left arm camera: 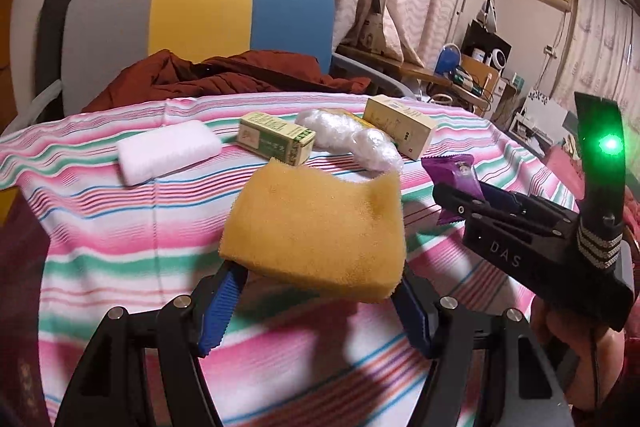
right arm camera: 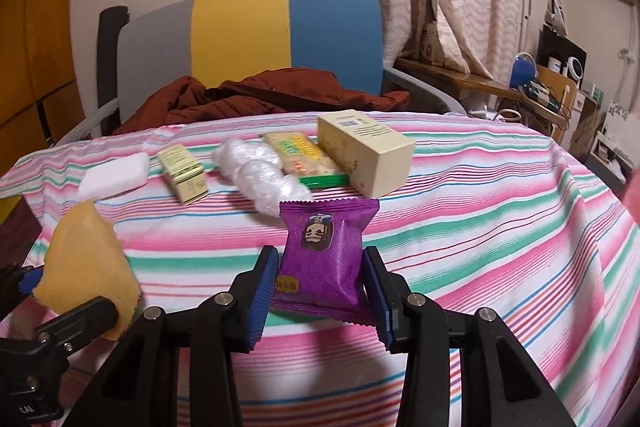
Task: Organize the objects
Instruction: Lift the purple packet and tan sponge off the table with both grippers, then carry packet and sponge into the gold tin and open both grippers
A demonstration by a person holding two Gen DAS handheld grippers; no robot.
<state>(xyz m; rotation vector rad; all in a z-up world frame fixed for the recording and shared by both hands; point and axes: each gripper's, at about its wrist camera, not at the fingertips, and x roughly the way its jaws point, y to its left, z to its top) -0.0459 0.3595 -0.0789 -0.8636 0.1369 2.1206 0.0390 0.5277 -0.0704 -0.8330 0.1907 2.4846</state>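
My left gripper (left arm camera: pixel 316 291) is shut on a yellow sponge (left arm camera: pixel 316 227), held above the striped tablecloth (left arm camera: pixel 120 227); the sponge (right arm camera: pixel 86 267) also shows at the left of the right wrist view. My right gripper (right arm camera: pixel 320 279) is shut on a purple snack packet (right arm camera: pixel 326 255), its blue pads pressing both sides. That packet (left arm camera: pixel 452 175) and the right gripper (left arm camera: pixel 476 203) appear at the right of the left wrist view. On the cloth beyond lie a white foam block (left arm camera: pixel 168 151), a small green box (left arm camera: pixel 276 139), a clear plastic wad (left arm camera: pixel 352 139), a flat green-edged packet (right arm camera: pixel 304 159) and a cream box (right arm camera: pixel 368 155).
A chair (right arm camera: pixel 280 35) with grey, yellow and blue panels stands behind the table with a rust-coloured jacket (right arm camera: pixel 260 95) on its seat. Curtains hang behind it. A cluttered desk and shelves (right arm camera: pixel 552 87) fill the right side. A hand (left arm camera: pixel 572 347) grips the right tool.
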